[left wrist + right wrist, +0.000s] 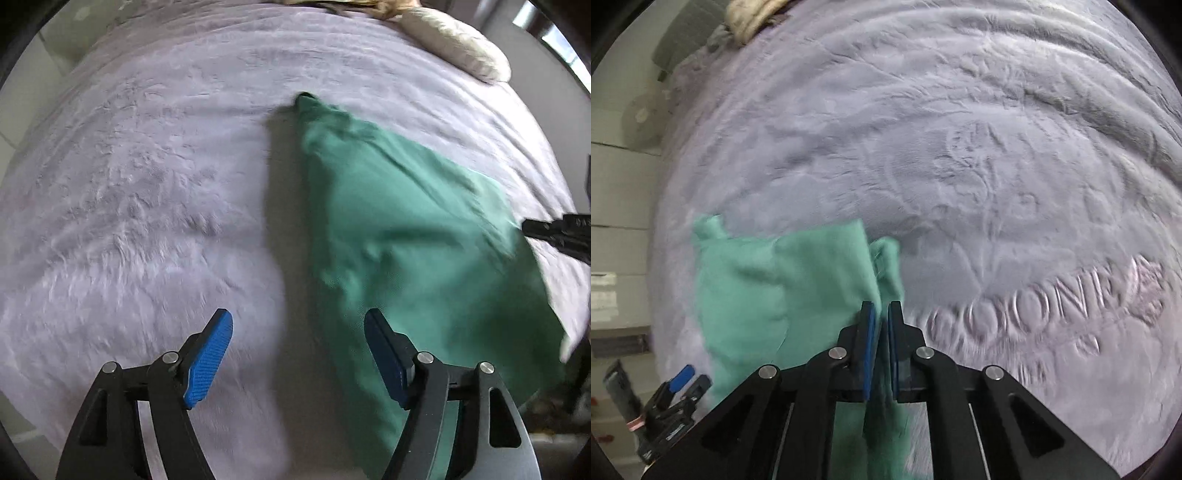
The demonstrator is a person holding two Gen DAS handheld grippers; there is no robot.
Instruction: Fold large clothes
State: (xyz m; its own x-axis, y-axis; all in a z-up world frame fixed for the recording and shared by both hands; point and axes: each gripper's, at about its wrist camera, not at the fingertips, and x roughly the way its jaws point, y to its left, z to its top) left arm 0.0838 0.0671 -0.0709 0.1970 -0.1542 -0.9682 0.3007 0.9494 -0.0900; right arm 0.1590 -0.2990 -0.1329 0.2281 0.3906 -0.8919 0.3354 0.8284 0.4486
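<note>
The green garment (pixel 406 229) is laid on the fuzzy lilac blanket (pixel 147 184), stretched long away from the jaws. Its near edge is pinched tight by the right gripper (pixel 881 314). The left gripper (pixel 297 354) is spread wide and empty, just left of the cloth.

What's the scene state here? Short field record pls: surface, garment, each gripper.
surface: lavender plush blanket spread over a bed
garment: green garment, partly lifted off the blanket
left gripper: left gripper open, nothing between its fingers, the garment's edge behind the right-hand one
right gripper: right gripper shut on a fold of the garment
other: cream pillow at the far edge
</note>
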